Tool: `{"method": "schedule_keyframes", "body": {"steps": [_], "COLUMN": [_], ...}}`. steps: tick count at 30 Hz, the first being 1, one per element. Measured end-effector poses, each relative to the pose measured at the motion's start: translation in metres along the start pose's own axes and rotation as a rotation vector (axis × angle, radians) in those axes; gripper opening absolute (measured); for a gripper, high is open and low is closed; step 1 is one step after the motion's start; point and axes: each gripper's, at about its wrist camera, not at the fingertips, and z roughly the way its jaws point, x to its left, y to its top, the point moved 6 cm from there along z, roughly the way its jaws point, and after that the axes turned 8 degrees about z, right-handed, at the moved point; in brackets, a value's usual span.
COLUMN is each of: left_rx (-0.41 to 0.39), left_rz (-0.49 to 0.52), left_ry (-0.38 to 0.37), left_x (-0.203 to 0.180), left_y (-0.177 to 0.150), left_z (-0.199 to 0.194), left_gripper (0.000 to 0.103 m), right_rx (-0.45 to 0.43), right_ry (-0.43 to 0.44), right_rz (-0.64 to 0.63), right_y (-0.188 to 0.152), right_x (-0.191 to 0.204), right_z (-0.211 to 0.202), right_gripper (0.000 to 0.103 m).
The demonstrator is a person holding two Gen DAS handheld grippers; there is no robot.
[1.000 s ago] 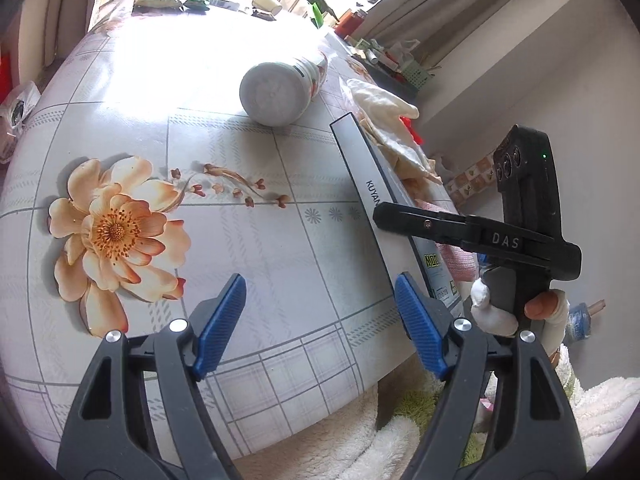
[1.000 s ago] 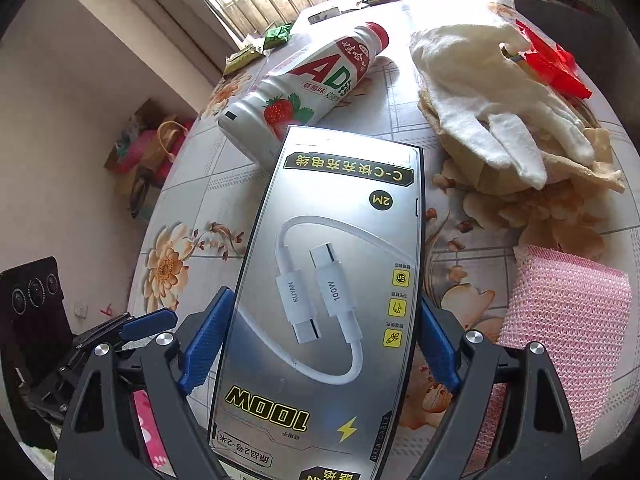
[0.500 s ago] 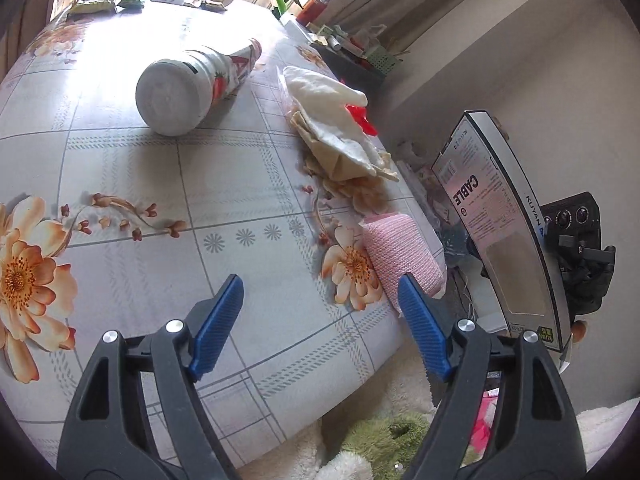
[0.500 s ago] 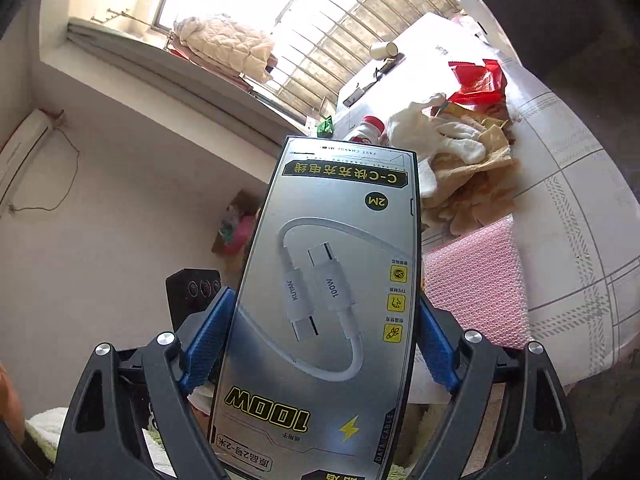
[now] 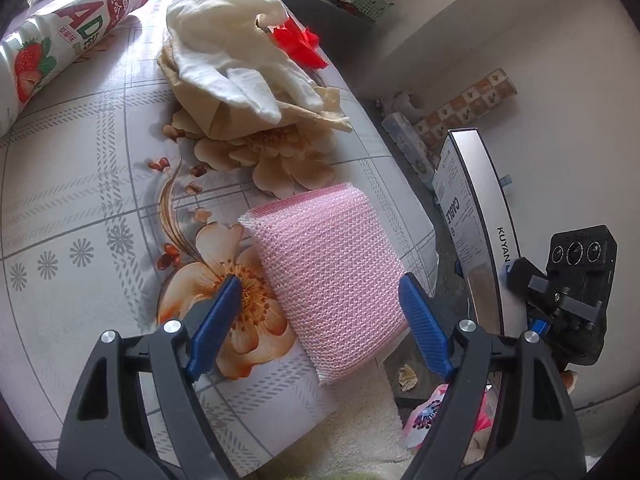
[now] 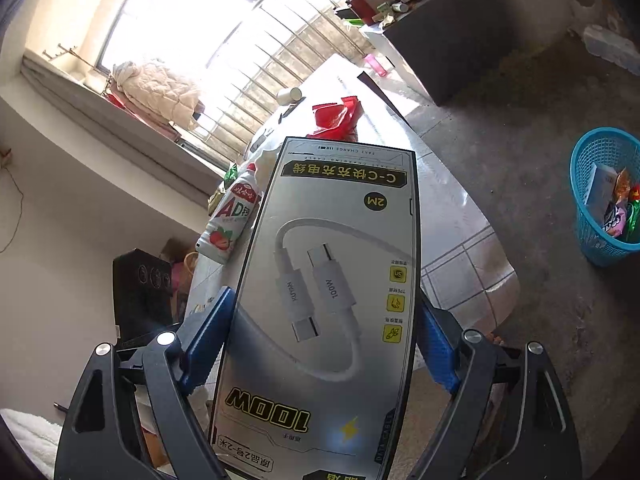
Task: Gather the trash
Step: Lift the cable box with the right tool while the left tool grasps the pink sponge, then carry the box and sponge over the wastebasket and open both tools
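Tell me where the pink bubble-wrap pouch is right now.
In the left wrist view, the pink bubble-wrap pouch lies at the table edge between the open left hand-held gripper fingers, just nearer than the crumpled brown paper.

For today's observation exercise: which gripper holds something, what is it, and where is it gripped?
The right gripper holds the cable box by its long side edges, near its lower half. The left gripper holds nothing.

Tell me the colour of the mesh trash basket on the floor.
Bright blue plastic mesh basket; shows best in the right wrist view.

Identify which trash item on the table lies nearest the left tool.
The pink mesh sponge, lying between the open left tool fingers; the white glove and strawberry bottle lie farther back.
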Motion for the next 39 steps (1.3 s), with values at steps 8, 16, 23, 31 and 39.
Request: {"method": "schedule_keyframes", "body": {"steps": [8,16,23,31,39], "left_rx": [-0.010,-0.031,-0.038,-0.042,-0.005], "left_rz": [0.106,0.105,0.101,0.220,0.400], "left_ry": [0.096,0.067,-0.024,-0.091,-0.136], "left_x": [-0.011,-0.019,-0.030,-0.078,-0.160], "left_y": [0.009,0.018,0.027,0.048,0.092], "left_z": [0.011,0.006,0.000,0.007,0.056], "left_gripper": [0.055,0.038,0.029,0.027,0.027], "right_rx": [0.082,0.052,-0.026,-0.158,-0.349], "right_ry": [0.080,0.153,0.204,0.205,0.117], "right_rz": [0.027,0.069,0.142,0.210,0.333], "right_y": [-0.006,0.002,0.014,0.025,0.043], "right_x": [-0.010,-0.020,-0.043,-0.083,-0.158], "right_z": [0.039,0.023,-0.008,-0.058,-0.129], "right_gripper": [0.081,0.081,0.081,0.081,0.081]}}
